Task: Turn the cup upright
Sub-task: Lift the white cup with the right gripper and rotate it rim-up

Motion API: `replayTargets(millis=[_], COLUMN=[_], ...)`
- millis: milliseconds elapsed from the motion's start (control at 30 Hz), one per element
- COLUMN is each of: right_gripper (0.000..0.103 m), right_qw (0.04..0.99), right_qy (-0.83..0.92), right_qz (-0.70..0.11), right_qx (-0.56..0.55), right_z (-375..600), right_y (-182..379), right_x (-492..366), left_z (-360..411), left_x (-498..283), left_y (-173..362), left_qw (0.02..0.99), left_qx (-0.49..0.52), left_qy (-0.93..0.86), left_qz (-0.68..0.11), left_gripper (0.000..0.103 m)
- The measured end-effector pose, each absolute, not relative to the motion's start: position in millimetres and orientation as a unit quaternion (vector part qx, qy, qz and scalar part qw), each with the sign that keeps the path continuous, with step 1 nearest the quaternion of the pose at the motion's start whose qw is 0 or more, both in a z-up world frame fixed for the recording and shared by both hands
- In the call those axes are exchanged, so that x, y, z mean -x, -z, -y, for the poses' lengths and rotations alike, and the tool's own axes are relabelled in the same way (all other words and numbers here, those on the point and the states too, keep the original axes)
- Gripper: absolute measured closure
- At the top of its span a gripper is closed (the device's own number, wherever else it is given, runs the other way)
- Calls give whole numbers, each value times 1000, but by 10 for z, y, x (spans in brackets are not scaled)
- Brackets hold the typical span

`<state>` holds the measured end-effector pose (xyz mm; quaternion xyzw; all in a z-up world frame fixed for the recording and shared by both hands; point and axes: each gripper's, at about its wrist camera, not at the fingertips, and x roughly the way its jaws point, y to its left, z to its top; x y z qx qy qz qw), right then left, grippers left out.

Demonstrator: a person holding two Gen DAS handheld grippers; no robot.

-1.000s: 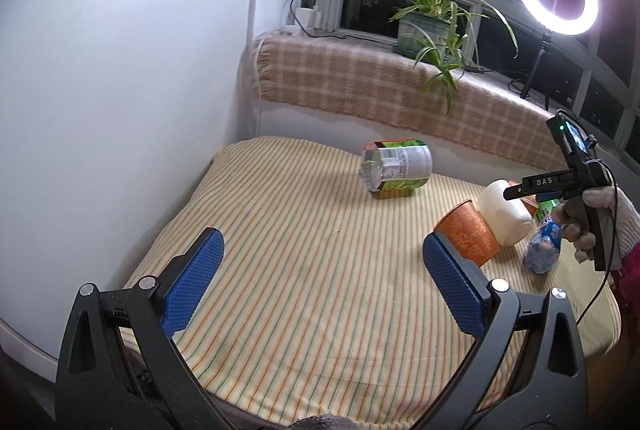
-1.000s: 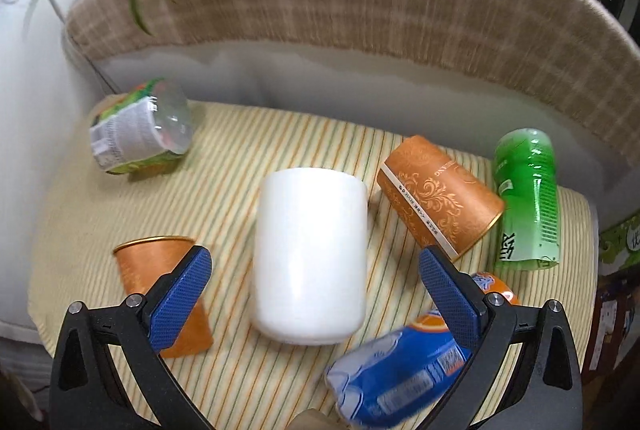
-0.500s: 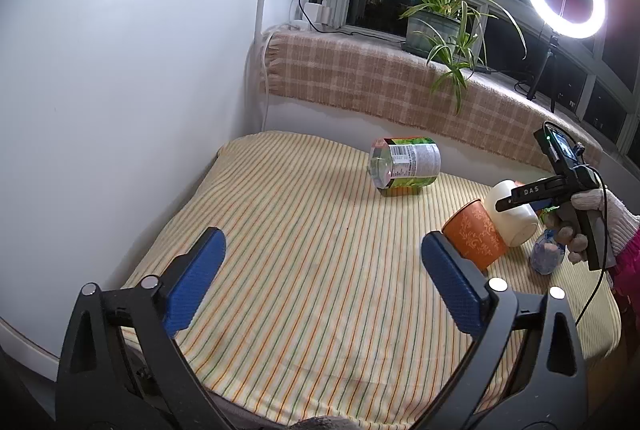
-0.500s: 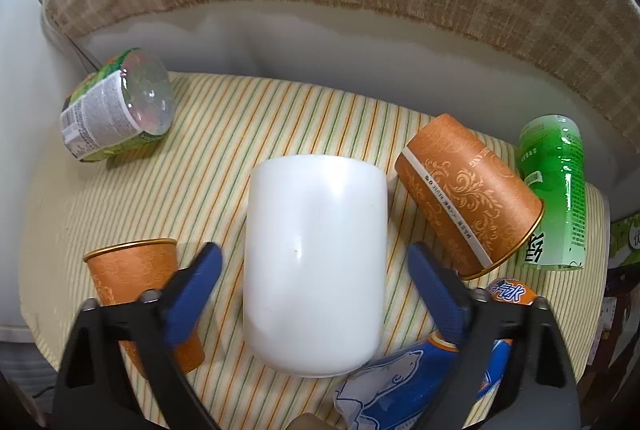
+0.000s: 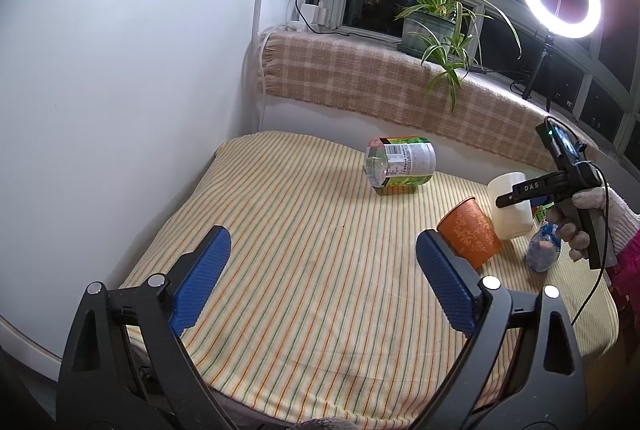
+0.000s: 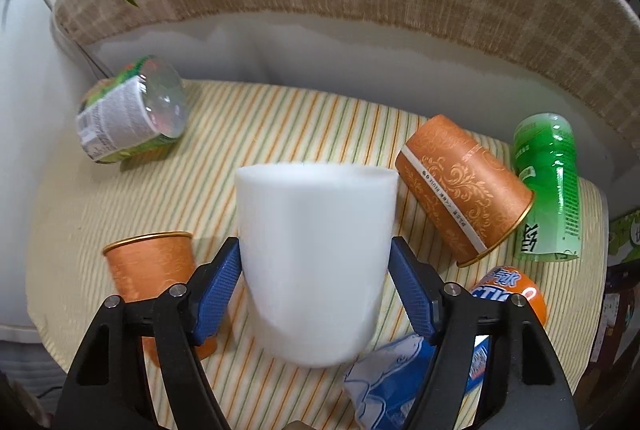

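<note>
Right tongs [image 6: 316,286] clamp both sides of the white cup [image 6: 316,254], held above the striped worktop [image 6: 248,133] between two orange paper cups [image 6: 464,185]. Left tongs [image 5: 320,280] gape wide, holding nothing, well apart from the cup.

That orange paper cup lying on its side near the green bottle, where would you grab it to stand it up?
Grip the orange cup across its side wall, near the middle of its length, one finger on each flank. It lies tilted, closed base toward the back and gold-rimmed mouth toward the front right. Come from above: the green bottle crowds its right side. Squeeze lightly, since thin paper probably dents.
</note>
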<state>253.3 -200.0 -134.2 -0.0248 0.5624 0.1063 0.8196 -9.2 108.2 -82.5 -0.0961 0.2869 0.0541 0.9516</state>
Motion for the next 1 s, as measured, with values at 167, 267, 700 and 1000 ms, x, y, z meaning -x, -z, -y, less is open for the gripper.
replayTargets(millis=[167,267,700,1000], right_gripper=[30,30,30,30], right_qw=[836,848,836,771], right_qy=[-121,-130,-234,-279], right_qz=[-535,-514,-494,-561], right_qx=[18,18,-55,-118], right_z=[2008,1983,2031,1861], right_y=[1098,943,613,1238], right_x=[-2346,-2182,-1091,-848], left_z=[-1064,-1040,-940,-814], left_x=[118,131,150,135], left_y=[802,789,774,854], left_qw=[953,953,953,946], left_qx=[94,94,94,105], left_qy=[-50,-46,-30,9], left_qz=[-284,-283,-285,-307], left_gripper=[8,9,9,9])
